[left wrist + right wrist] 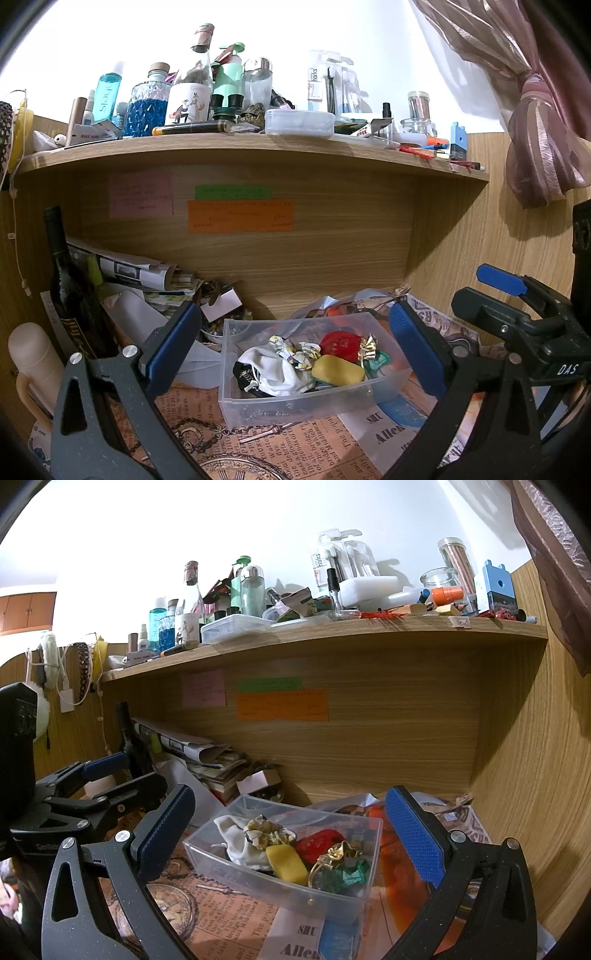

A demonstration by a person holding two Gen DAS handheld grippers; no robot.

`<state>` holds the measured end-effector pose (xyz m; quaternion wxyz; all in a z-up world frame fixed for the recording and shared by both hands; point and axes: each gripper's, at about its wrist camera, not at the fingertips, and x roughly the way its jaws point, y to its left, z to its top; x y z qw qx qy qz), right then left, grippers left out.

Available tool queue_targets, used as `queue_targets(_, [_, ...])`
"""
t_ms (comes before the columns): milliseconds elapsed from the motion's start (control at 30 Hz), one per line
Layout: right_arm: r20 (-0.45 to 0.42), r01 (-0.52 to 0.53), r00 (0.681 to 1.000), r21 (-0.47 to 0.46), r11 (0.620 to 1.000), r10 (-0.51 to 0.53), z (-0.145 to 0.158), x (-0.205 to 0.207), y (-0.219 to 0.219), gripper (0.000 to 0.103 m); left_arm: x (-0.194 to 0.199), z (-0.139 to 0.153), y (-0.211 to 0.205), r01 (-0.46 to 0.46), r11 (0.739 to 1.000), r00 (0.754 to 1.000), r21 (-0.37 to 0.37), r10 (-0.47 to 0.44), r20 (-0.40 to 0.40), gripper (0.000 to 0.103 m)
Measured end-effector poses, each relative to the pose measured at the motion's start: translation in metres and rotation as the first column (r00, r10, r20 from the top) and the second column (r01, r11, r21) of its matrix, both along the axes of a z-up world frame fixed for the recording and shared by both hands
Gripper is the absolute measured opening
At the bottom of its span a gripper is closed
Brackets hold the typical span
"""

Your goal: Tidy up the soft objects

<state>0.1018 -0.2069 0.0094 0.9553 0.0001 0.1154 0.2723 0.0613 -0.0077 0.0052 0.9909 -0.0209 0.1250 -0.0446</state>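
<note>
A clear plastic bin (295, 408) (258, 882) stands on the newspaper-covered desk. It holds a white cloth pouch (273, 367) (240, 843), a patterned scrunchie (295, 350) (264, 832), a yellow soft block (338, 371) (286, 860), a red soft piece (338, 345) (319, 843), and gold and green bits (341, 864). My left gripper (295, 350) is open and empty, its blue pads either side of the bin. My right gripper (291, 834) is open and empty, likewise framing the bin. Each gripper shows at the edge of the other's view.
A dark wine bottle (66, 280) and stacked papers (140, 273) stand at the left under a wooden shelf (258, 155) crowded with bottles and jars. Sticky notes (240, 216) are on the back panel. An orange bag (399, 867) lies right of the bin. A curtain (535, 122) hangs right.
</note>
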Motion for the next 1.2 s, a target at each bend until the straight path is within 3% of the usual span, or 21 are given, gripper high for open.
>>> queue_targets(433, [0.004,0.006,1.0,0.004,1.0,-0.006,0.0002,-0.0033,0.0027,0.103,-0.0034,0.0016,0.005,0.044,0.999,0.999,-0.012,-0.044,0.013,0.103])
queue_targets(1200, [-0.014,0.008,1.0,0.0,1.0,-0.008,-0.0063,-0.0016,0.0031,0.103,-0.0007,-0.002,0.0034,0.041,0.999,0.999,-0.01,-0.041,-0.005,0.103])
